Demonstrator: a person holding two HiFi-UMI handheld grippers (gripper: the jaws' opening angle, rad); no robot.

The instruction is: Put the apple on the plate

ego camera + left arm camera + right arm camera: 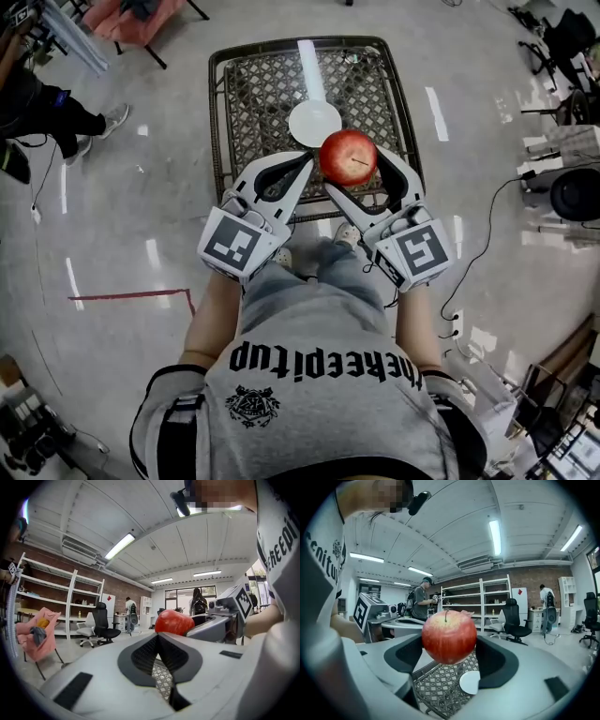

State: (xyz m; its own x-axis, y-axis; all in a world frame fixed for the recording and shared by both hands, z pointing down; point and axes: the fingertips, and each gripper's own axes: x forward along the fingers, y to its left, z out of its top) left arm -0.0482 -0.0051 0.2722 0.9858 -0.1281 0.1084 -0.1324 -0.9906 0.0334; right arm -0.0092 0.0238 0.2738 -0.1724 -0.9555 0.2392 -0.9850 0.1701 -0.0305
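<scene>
A red apple [349,157] hangs in the air over the near right part of the lattice table [253,94], with my right gripper [356,165] shut on it. In the right gripper view the apple [449,637] sits stem up between the two jaws of my right gripper [449,645], and the white plate [469,682] lies below on the table. In the head view the plate [314,122] lies bare at the table's middle, just beyond the apple. My left gripper [306,161] is shut and holds nothing, its tip just left of the apple [174,622].
The metal-framed table stands on a shiny grey floor. A person [52,112] is at the far left, next to a pink seat [136,19]. Red tape [131,295] marks the floor near left. Cables and a black round device [575,193] lie to the right.
</scene>
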